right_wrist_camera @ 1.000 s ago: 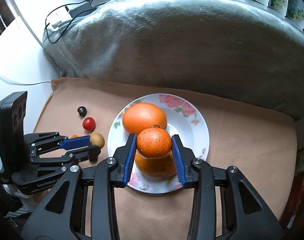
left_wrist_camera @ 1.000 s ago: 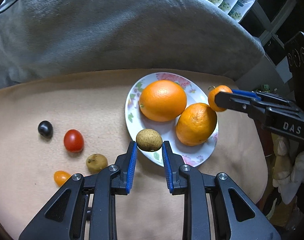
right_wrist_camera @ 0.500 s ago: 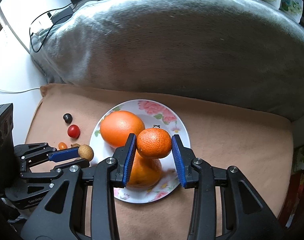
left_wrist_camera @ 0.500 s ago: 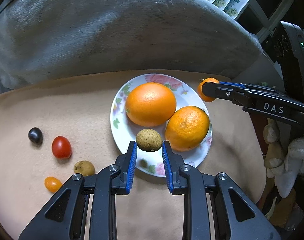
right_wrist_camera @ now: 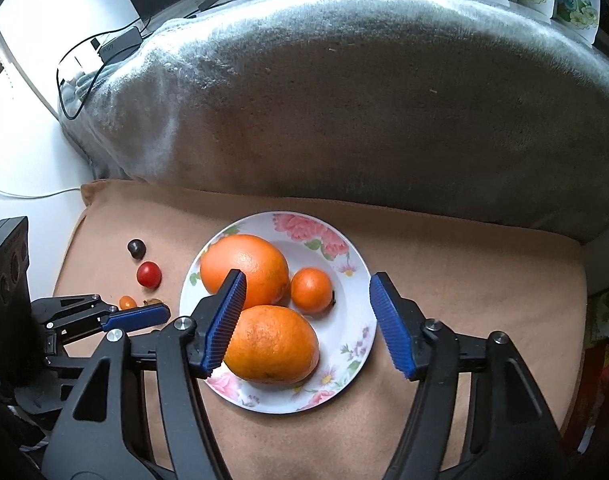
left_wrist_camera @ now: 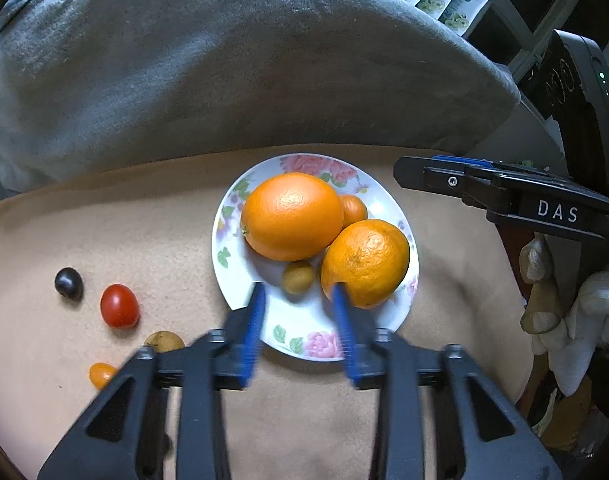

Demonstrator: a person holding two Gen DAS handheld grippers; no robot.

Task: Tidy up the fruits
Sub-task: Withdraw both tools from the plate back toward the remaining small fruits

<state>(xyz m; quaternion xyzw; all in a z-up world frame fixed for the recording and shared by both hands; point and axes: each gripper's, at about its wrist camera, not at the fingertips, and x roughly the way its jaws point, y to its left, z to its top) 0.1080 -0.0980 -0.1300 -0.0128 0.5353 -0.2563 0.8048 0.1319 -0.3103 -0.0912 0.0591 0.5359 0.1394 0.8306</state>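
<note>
Two handheld grippers hover above a floral plate resting on a tan cushion in front of a grey blanket. On the plate lie two large oranges, one at the far left and one nearer the right, with a small mandarin beside them and a small brown fruit in front. The left gripper is released, its blue jaws opening and blurred, with the brown fruit lying free on the plate just beyond them. The right gripper is also released, its jaws opening wide, with the mandarin lying on the plate beneath, untouched. On the cushion left of the plate lie a dark grape, a red cherry tomato, another brown fruit and a small orange tomato.
</note>
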